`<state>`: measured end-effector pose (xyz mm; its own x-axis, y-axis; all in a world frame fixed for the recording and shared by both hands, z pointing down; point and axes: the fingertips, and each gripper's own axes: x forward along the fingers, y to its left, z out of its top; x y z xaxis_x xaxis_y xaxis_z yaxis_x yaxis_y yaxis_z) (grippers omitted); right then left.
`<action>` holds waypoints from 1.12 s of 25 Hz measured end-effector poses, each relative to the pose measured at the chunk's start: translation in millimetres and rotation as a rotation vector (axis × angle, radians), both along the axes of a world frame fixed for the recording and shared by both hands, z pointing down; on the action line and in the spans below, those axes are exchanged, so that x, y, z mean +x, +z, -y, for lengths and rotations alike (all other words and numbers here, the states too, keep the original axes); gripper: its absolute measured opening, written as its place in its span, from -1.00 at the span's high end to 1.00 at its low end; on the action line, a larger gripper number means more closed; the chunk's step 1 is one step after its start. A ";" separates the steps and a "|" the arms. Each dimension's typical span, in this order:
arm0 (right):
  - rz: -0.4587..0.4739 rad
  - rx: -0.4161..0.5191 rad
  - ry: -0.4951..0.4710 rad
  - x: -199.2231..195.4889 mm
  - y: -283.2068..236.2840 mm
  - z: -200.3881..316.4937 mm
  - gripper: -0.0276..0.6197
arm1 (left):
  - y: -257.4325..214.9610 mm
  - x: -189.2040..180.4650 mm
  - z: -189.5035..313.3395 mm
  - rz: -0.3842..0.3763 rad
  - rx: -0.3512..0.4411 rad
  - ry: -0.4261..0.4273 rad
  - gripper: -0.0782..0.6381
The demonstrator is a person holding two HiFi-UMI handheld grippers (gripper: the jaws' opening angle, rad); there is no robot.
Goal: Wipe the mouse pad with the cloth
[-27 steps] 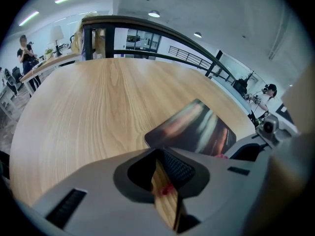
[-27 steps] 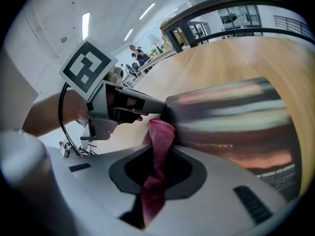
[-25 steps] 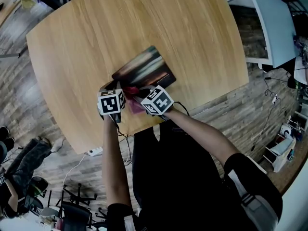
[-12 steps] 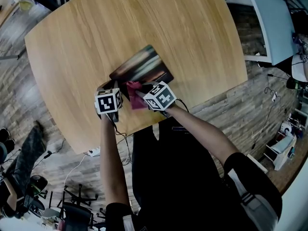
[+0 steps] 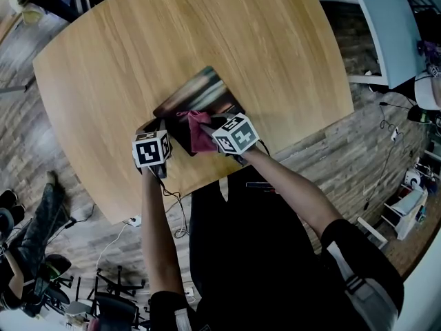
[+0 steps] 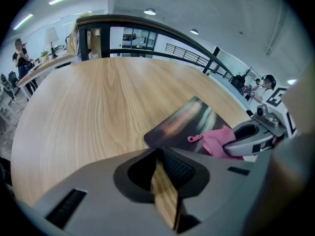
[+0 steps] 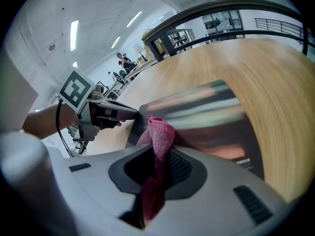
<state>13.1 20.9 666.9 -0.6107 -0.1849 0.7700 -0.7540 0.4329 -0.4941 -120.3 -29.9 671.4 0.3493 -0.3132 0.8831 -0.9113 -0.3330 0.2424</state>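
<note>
Dark rectangular mouse pad point(image 5: 201, 92) point(image 6: 189, 118) point(image 7: 209, 109) with a streaky colour print lay flat on the light wooden table point(image 5: 138, 47), skewed to the table's edges and close to the edge nearest us. Crumpled pink cloth point(image 5: 198, 131) point(image 6: 216, 140) point(image 7: 158, 134) sat on the pad's near part, bunched up, touching the pad surface.

Right gripper point(image 5: 209, 134) point(image 7: 155, 178) had its jaws clamped on the cloth. In the right gripper view, fabric filled the slot between them and stuck out ahead onto the pad. In the left gripper view we saw the right gripper point(image 6: 231, 144) come in from the right with the cloth at its tips.

Left gripper point(image 5: 164, 125) point(image 6: 165, 193) was empty. Its jaws stood a narrow slit apart, with only table wood showing through. Its tips point(image 7: 133, 115) were down at the pad's near-left corner, just beside the cloth. We couldn't tell whether they were pressing on the pad.

The two grippers were close together, side by side, with their marker cubes facing up. Both of our forearms were bare, and we had a black top below. Around the table we saw grey wood-plank floor point(image 5: 331, 164), and a white desk point(image 5: 389, 33) stood off to the upper right.
</note>
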 end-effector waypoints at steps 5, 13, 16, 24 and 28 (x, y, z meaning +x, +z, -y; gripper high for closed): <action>-0.007 0.007 0.050 21.2 -0.2 5.4 0.71 | -0.3 -0.1 0.2 0.000 0.004 -0.003 0.61; -0.020 0.009 0.117 55.6 1.1 9.0 0.71 | 1.1 -1.5 -1.5 0.008 -0.003 -0.001 0.61; -0.027 0.012 0.136 69.8 -0.3 9.6 0.71 | -0.1 -1.3 -1.9 0.011 -0.005 -0.003 0.61; -0.059 0.025 0.194 112.1 -3.3 17.7 0.71 | -3.0 -3.2 0.0 0.025 -0.010 -0.018 0.61; -0.090 0.040 0.220 138.1 -3.4 19.6 0.71 | -2.3 -3.3 0.5 0.032 -0.009 -0.022 0.61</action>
<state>151.2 1.3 663.5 -0.4820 -0.3372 0.8087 -0.8723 0.2713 -0.4068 -123.6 -30.4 669.0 0.3137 -0.3123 0.8967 -0.9258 -0.3105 0.2158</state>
